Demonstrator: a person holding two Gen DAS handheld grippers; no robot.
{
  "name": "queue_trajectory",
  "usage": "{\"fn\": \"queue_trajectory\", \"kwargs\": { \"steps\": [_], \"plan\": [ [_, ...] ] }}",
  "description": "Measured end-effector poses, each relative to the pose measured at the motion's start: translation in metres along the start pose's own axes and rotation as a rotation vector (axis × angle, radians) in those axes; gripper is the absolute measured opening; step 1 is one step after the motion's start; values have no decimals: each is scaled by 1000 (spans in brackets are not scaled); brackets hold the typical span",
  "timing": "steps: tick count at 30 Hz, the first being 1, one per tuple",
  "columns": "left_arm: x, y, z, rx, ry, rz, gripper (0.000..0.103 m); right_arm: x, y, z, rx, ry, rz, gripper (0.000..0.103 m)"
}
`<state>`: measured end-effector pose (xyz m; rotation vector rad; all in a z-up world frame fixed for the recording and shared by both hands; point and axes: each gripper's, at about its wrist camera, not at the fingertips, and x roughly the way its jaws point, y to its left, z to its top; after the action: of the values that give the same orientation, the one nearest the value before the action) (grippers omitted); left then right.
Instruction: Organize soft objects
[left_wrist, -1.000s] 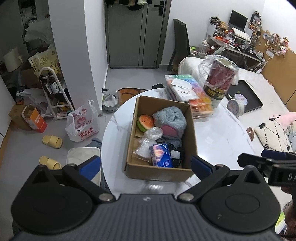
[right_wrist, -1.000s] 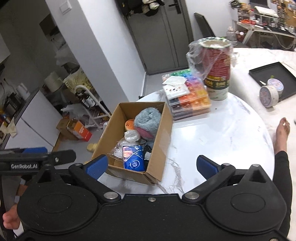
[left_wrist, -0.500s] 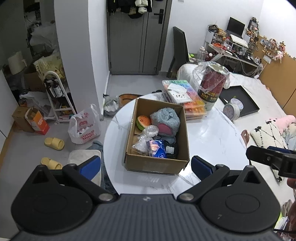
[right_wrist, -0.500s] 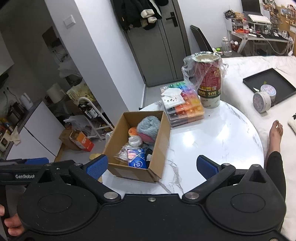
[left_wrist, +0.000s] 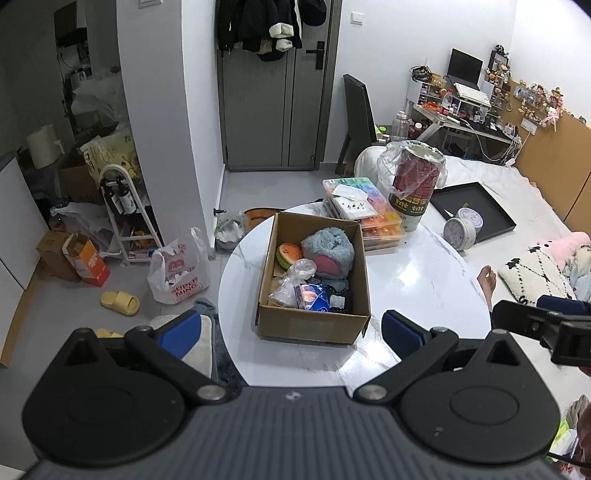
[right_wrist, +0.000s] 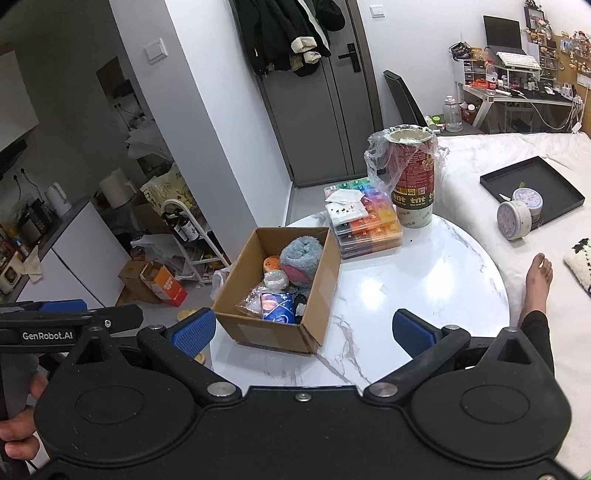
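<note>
1. On the round white marble surface (left_wrist: 424, 273) sits one open cardboard box (left_wrist: 314, 326), at 12 o'clock from my left tool (left_wrist: 291, 328) and well apart from its fingertips; nothing touches it.
2. My left tool is spread wide and empty, its two blue pads framing the near wall of the box from a distance.
3. My right tool (right_wrist: 303, 330) is likewise spread wide and empty; from it the box (right_wrist: 273, 332) lies at about 11 o'clock, near its left pad in the view but not touching.
4. Inside the box I count one grey fluffy plush with a pink patch (left_wrist: 328, 251) at the far end, one small watermelon-like toy (left_wrist: 290, 254) at its 9 o'clock, one clear crumpled bag (left_wrist: 299, 269) in the middle, and one blue tissue pack (left_wrist: 314, 299) at the near end. A dark item lies beside the pack; I cannot tell what it is.
5. Beyond the box, at its 1 o'clock, lies a stack of rainbow-coloured organizer cases (left_wrist: 364, 218), just beside the box's far corner; I cannot tell their number.
6. One red tin wrapped in plastic (left_wrist: 415, 184) stands upright at the cases' 3 o'clock.
7. One bare foot (right_wrist: 537, 280) shows past the surface's edge, at 2 o'clock from my right tool.
</note>
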<state>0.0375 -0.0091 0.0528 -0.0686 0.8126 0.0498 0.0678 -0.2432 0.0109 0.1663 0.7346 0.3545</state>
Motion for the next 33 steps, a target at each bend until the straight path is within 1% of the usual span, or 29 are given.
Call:
{"fn": "queue_trajectory", "kwargs": {
  "steps": [13, 21, 33],
  "plan": [
    [-4, -5, -18, -2, 6, 8, 103, -3, -4, -12, 6, 6, 11, 103],
    [-6, -7, -22, 1, 2, 14, 103, -4, -4, -14, 9, 4, 16, 103],
    [-9, -3, -24, -9, -6, 6, 103, -4, 4, -16, -21, 12, 18, 103]
  ]
}}
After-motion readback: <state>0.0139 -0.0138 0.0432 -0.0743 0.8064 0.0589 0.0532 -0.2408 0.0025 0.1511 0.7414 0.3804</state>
